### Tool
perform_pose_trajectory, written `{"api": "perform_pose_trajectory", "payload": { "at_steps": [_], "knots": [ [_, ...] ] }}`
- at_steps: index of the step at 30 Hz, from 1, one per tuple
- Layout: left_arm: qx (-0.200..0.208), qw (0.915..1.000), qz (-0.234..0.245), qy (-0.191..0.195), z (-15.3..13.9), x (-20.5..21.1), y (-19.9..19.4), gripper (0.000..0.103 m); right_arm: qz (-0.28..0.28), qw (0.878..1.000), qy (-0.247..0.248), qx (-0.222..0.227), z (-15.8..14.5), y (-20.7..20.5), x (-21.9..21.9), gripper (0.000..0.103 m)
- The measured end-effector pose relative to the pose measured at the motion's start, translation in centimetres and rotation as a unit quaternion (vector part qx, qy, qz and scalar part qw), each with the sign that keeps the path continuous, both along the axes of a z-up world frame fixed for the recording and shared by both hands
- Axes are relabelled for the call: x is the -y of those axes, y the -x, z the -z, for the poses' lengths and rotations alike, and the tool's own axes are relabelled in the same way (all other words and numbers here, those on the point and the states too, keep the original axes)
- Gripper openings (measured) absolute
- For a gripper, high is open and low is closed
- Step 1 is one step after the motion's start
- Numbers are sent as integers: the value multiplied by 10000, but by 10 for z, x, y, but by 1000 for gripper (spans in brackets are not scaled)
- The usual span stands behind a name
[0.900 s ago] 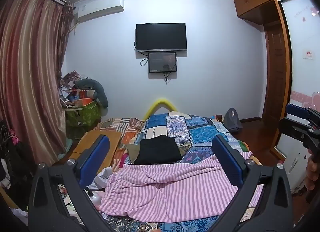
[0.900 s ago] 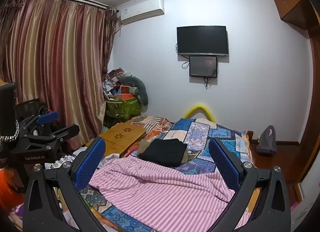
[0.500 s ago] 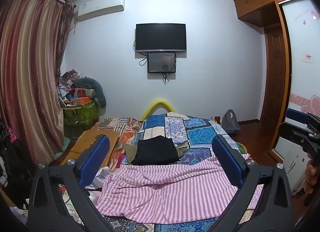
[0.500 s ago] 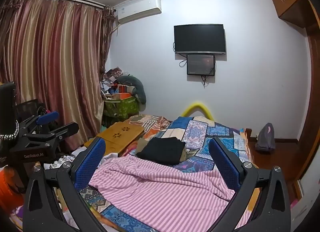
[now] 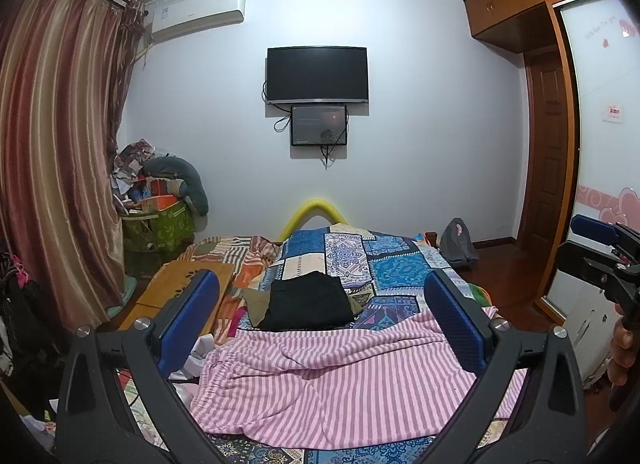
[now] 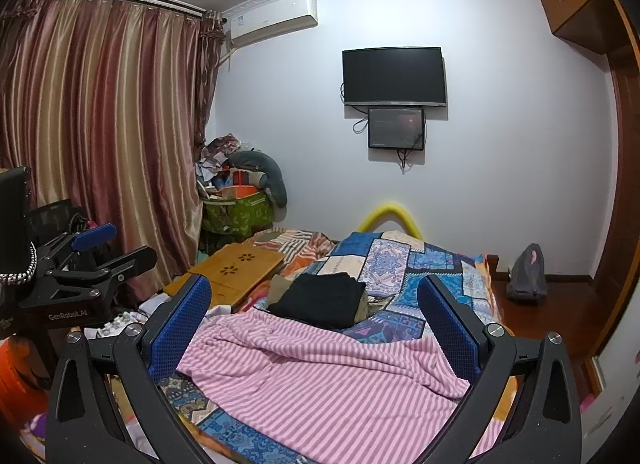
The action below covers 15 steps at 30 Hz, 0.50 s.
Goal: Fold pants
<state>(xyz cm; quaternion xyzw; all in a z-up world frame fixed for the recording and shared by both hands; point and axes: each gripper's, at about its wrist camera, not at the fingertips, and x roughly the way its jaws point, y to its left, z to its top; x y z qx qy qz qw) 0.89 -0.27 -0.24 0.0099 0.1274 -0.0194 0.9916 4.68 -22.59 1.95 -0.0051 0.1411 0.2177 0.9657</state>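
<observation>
From my remote station I read both tools as idle above the bed. The left gripper (image 5: 320,316), a black frame with blue padded fingers (image 5: 454,324), has its jaws spread wide with nothing between the pads. The right gripper (image 6: 316,320), of the same build, likewise stands fully spread and carries nothing; its fingers (image 6: 448,326) frame the cloth below without touching it. The pink-and-white striped fabric pants (image 5: 340,380) lie unfolded and rumpled across the near part of the bed, spread on the blue patchwork-patterned bedspread (image 5: 392,264), with the gathered waistband towards the left edge in the left wrist view. Beyond the pants, further up the bedspread, sits a folded black garment (image 5: 308,300) stacked on an olive one; I cannot tell whether it touches the pants. A low wooden lap table (image 6: 240,272) rests on the left side of the bed. On the far white wall hangs a dark flat television (image 5: 317,74) with a smaller screen (image 5: 319,126) directly under it.
</observation>
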Motion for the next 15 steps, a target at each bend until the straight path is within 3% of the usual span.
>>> {"api": "perform_pose_trajectory", "payload": {
  "at_steps": [15],
  "knots": [
    [-4,10000,20,24,4,-2,-4,103,-28,10000,-11,31,-2,-1,-4,103]
  ]
}}
